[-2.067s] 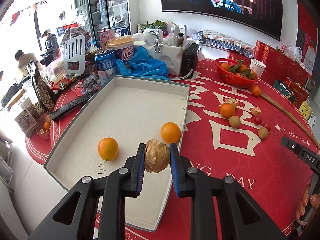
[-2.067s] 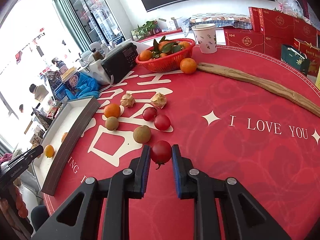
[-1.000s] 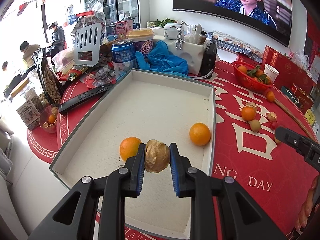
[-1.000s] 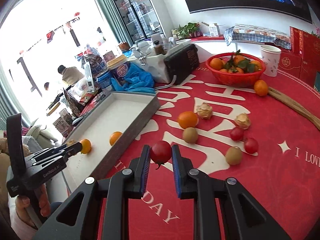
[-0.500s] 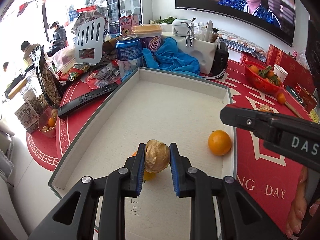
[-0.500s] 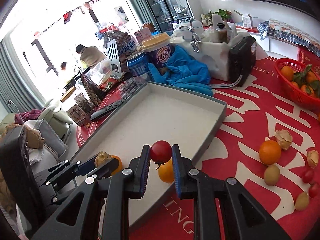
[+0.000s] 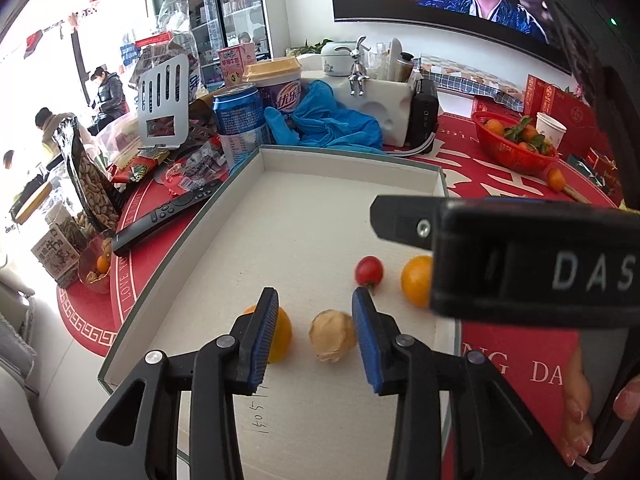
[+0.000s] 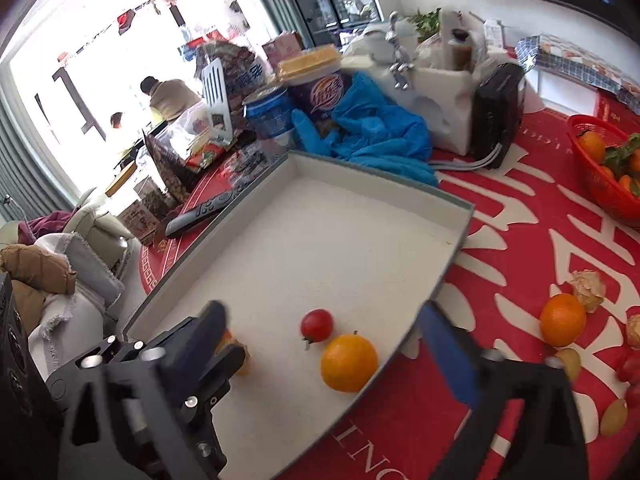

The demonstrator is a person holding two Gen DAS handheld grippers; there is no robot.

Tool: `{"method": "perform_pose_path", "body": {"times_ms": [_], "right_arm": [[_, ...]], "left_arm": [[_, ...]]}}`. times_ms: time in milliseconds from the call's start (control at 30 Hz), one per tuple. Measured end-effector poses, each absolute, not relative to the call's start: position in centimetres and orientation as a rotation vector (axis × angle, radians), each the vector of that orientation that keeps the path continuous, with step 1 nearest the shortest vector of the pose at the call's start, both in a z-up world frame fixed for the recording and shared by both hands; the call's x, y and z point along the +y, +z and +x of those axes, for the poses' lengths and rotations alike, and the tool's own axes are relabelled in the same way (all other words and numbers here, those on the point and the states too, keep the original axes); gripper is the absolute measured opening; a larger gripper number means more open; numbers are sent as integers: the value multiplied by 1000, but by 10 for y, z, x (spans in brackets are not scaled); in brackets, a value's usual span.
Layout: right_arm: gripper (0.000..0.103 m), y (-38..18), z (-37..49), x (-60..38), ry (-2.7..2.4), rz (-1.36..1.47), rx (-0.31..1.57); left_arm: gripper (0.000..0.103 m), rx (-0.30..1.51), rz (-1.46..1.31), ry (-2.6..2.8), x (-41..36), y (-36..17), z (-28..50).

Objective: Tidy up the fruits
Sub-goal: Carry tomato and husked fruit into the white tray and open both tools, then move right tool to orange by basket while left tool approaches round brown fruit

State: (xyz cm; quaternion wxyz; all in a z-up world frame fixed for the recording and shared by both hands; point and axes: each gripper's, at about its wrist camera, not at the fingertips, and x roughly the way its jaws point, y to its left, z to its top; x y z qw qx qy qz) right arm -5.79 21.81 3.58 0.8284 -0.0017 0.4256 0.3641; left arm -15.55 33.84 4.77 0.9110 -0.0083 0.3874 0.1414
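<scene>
Red desk: both my left gripper [image 7: 315,330] and right gripper [image 8: 332,344] now gape, husked fruit [image 7: 332,336] and tomato [image 8: 317,325] apparently released in tray [image 8: 360,172], tomato at one o'clock of the husk.

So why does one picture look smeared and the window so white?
Right wrist view: the right gripper is motion-blurred, jaws open, though the cherry tomato stays fairly sharp; the window is blown out. Left wrist view: crisp, with the tray edges bowed by the fisheye lens.
</scene>
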Motion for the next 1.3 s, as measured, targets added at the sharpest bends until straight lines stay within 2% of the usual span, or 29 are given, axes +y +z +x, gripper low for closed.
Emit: {"method": "perform_pose_path", "body": {"times_ms": [267,567,633,700,767,1067,1133,1300], "right_arm": [[103,47,-48,156,630,46,900],[103,48,-31,36,348,88,853],[103,44,-20,12,275,101,859],[103,39,-6,-10,219,112,865],[103,32,8,-22,170,93,884],[103,17,65,-5,117,-114,854],[89,15,73,2,128,-125,844],[87,7,93,13,152,-153,855]], "left_arm": [[51,849,-2,188,306,37,-152],[52,843,-10,223,304,46,-161],[54,815,-20,215,299,59,-162],[64,785,-23,196,289,70,-160],[68,771,-20,165,274,77,-156],[69,837,-11,44,226,66,-116],[70,857,-24,26,222,61,-105],[70,885,-16,10,210,54,-82]]}}
